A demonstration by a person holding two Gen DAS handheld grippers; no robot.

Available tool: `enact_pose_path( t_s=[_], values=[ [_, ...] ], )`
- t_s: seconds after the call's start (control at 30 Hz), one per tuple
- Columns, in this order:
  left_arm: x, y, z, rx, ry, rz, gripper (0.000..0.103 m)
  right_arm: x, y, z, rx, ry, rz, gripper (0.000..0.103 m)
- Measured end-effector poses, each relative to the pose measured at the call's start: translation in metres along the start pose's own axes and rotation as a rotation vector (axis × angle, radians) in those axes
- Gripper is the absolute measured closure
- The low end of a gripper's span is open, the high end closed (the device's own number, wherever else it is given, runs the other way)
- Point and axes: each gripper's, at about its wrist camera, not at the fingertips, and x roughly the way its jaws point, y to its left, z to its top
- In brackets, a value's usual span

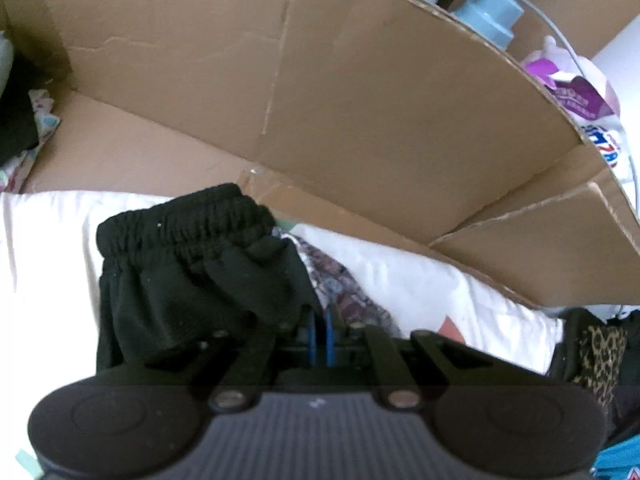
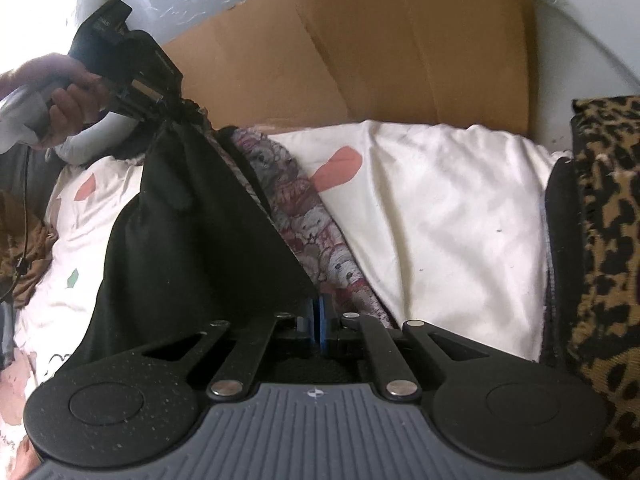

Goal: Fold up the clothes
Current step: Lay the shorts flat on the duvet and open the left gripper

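A pair of black shorts with a gathered elastic waistband hangs stretched between my two grippers above a white sheet. My left gripper is shut on the waistband end. My right gripper is shut on the other end of the black shorts. In the right wrist view the left gripper shows at the upper left, held by a hand, with the cloth taut from it. A patterned purple-grey garment lies under the shorts.
A flattened cardboard box stands behind the sheet. A leopard-print cloth lies at the right. A blue bottle and purple detergent bags sit behind the cardboard. Brown fabric lies at the far left.
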Motion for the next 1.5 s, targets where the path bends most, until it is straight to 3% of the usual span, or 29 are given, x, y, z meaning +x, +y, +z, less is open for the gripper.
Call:
enact_pose_path(
  t_s=[0.67,0.83,1.03,1.1,1.17,1.43,1.5],
  values=[
    [0.052,-0.021,0.003,-0.013,-0.048,-0.021,0.098,0.013,-0.022,-0.006,0.114,0.049,-0.1,0.103],
    [0.043,-0.023,0.005,0.022,-0.067,-0.012,0.097,0.018,-0.025,-0.006,0.134,0.063,-0.121,0.103],
    [0.033,-0.026,0.007,0.063,-0.089,-0.001,0.086,0.014,-0.032,-0.004,0.192,0.05,-0.132,0.098],
    [0.029,-0.027,0.008,0.077,-0.096,0.002,0.067,0.002,-0.034,-0.003,0.205,0.018,-0.149,0.095],
    [0.024,-0.027,0.009,0.096,-0.105,0.008,0.06,-0.012,-0.036,-0.002,0.218,-0.014,-0.158,0.095],
    [-0.017,-0.001,0.004,0.227,-0.143,0.113,0.072,-0.025,-0.022,-0.002,0.186,-0.049,-0.114,0.094],
    [-0.018,0.005,-0.002,0.227,-0.131,0.115,0.072,-0.024,-0.016,-0.003,0.168,-0.047,-0.102,0.077]
  ],
)
